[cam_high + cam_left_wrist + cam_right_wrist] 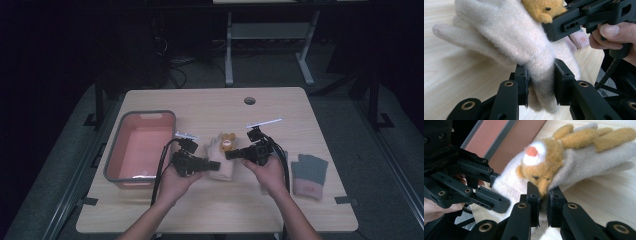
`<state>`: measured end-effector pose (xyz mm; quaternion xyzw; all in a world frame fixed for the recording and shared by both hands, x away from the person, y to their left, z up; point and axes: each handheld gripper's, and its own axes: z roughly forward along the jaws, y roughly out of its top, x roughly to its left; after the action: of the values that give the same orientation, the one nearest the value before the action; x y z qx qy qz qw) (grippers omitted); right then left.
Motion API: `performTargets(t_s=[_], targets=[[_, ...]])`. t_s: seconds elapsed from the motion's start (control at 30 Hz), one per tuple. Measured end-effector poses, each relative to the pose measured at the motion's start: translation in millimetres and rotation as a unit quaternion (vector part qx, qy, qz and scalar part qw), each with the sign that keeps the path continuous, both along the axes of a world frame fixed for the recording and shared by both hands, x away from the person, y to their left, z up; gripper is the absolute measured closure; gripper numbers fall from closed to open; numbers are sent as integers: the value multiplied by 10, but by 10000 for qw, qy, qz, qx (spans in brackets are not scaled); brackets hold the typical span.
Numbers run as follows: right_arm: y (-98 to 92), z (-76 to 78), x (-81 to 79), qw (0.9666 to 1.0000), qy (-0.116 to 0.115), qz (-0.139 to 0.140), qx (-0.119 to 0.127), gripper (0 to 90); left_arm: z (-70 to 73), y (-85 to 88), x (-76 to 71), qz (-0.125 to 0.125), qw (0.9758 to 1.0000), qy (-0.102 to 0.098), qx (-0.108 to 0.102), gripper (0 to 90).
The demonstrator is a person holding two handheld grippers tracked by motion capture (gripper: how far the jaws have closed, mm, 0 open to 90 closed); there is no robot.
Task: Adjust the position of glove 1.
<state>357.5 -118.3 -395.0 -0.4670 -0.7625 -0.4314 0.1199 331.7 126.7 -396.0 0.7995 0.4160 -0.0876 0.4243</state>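
A cream woollen glove with an orange plush animal face sewn on it lies near the middle of the table. My left gripper is shut on the glove's cuff end, and the wool bulges between its pads. My right gripper is shut on the glove's edge just under the plush face. The two grippers face each other across the glove, which is lifted a little off the wood, its fingers trailing toward the table.
A pink basin with a grey rim stands left of the glove, close to the left hand. A grey fingerless glove with a pink cuff lies at the right. A cable hole sits near the far edge.
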Motion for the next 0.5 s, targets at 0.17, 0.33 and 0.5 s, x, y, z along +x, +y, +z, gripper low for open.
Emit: performTargets(t_s=[0.17, 0.33, 0.5], targets=[[20, 85, 44, 10000, -55, 45, -5, 825, 90, 27, 28, 25, 10000, -52, -25, 686], [47, 165, 83, 10000, -62, 65, 35, 825, 161, 68, 63, 7, 10000, -87, -35, 685], [80, 245, 134, 9999, -118, 112, 49, 825, 242, 123, 105, 17, 9999, -113, -87, 685]])
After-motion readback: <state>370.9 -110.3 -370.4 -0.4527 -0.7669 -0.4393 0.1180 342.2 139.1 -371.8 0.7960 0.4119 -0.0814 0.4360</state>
